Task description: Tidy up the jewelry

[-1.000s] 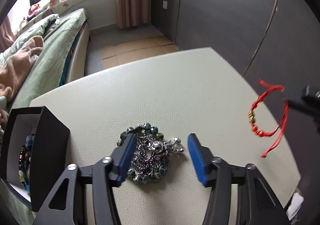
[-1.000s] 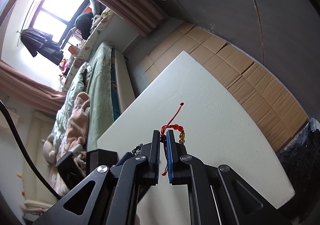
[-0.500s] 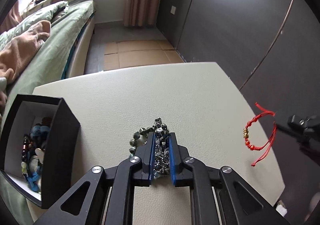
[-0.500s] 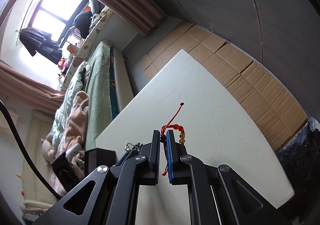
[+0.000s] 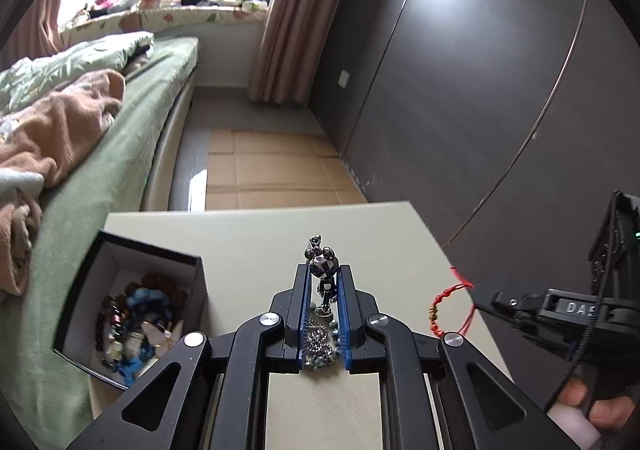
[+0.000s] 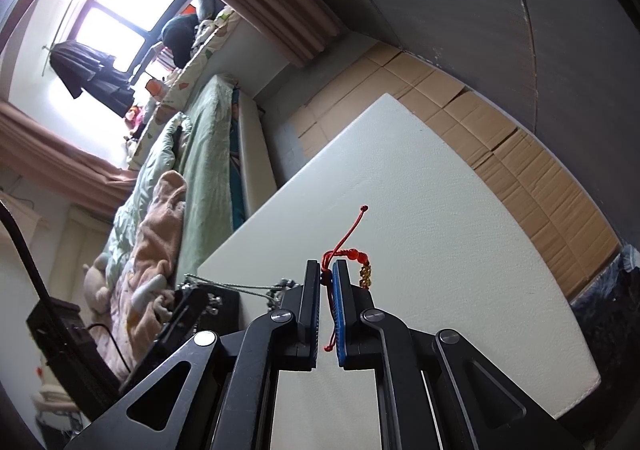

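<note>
My left gripper [image 5: 324, 282] is shut on a silver beaded necklace [image 5: 323, 270] and holds it above the white table [image 5: 248, 246]; its chain hangs between the pads. A black jewelry box [image 5: 132, 302] with several bracelets inside stands open at the left. My right gripper [image 6: 329, 270] is shut on a red string bracelet [image 6: 352, 254] with gold beads, held above the table. In the left wrist view the red bracelet [image 5: 448, 306] hangs from the right gripper at the right. In the right wrist view the necklace chain [image 6: 240, 286] stretches out at the left.
A bed with green bedding [image 5: 100, 154] lies left of the table. A dark wardrobe wall [image 5: 480, 90] stands to the right. Cardboard sheets [image 5: 264, 170] cover the floor beyond the table's far edge.
My left gripper closed on the necklace and lifted it off the table, tilting up. The right gripper stayed shut on the red bracelet, nearly still.
</note>
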The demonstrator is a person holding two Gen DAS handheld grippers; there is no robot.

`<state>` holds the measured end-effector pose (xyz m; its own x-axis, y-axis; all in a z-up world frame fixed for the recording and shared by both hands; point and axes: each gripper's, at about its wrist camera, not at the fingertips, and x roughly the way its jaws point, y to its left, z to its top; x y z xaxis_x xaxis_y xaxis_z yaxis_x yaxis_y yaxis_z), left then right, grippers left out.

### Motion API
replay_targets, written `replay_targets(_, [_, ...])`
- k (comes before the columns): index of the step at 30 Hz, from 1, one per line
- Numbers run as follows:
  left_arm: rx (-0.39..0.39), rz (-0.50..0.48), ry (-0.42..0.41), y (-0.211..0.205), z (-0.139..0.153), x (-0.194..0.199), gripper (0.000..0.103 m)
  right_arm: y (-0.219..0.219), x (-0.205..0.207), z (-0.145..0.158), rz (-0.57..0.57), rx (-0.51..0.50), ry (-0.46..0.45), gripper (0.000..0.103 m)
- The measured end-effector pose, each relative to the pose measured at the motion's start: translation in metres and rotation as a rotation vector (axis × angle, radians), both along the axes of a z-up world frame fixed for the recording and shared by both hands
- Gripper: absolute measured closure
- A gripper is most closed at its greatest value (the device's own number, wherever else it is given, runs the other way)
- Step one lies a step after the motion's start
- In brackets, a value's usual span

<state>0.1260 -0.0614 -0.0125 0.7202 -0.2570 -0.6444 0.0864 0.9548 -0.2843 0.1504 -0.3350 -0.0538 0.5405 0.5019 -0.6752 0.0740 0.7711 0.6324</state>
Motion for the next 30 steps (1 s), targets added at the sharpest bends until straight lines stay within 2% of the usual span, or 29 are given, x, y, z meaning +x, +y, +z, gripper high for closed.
replay_targets(10, [0.007, 0.026, -0.113, 0.020, 0.056, -0.025, 0.090, 0.027, -0.003, 0.018, 0.067, 0.080, -0.097, 0.095])
replay_targets(30, [0.072, 0.078, -0.341, 0.049, 0.182, -0.059, 0.090, 0.056, -0.001, 0.025, 0.124, 0.102, -0.146, 0.095])
